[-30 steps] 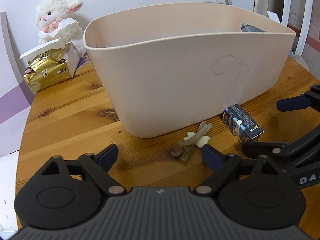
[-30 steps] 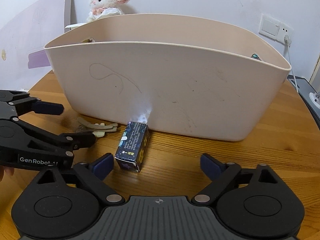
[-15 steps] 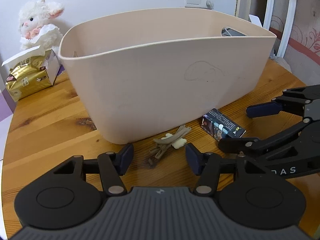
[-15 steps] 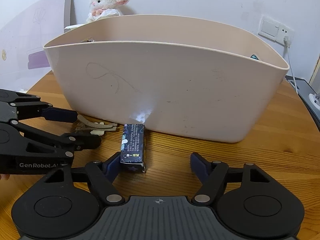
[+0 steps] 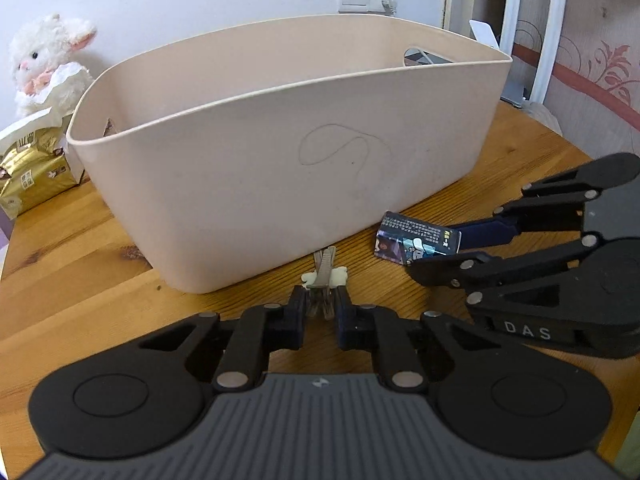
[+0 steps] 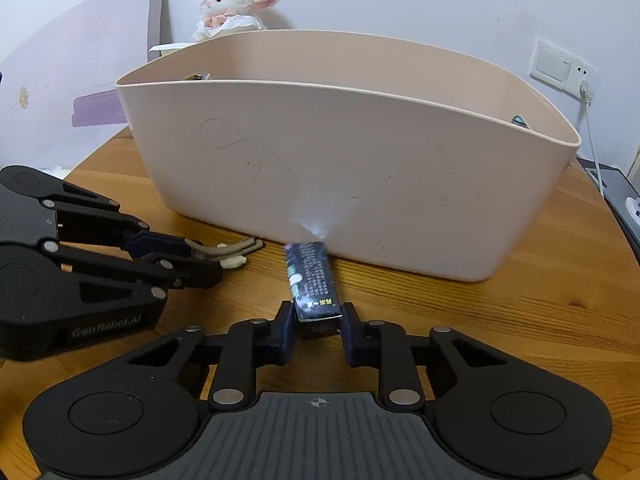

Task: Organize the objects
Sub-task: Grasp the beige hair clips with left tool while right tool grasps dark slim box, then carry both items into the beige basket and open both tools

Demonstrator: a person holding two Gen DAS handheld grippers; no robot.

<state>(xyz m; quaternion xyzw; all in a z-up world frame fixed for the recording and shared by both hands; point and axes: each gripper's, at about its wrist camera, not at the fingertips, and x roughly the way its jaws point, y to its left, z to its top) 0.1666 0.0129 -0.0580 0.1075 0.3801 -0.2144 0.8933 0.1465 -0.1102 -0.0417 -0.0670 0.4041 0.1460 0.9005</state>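
The left gripper (image 5: 321,307), wide open a second ago, has now closed its jaws on the near end of the hair clip (image 5: 325,273), which lies on the wooden table (image 5: 80,264) at 12 o'clock from the tool, its far end touching the beige bin (image 5: 280,152). The right gripper (image 6: 316,325), also open before, now clamps the near end of the dark blue box (image 6: 312,280), which points toward the bin at 12 o'clock. At 10 o'clock behind the bin sit a gold tissue pack (image 5: 32,168) and a plush lamb (image 5: 44,60).
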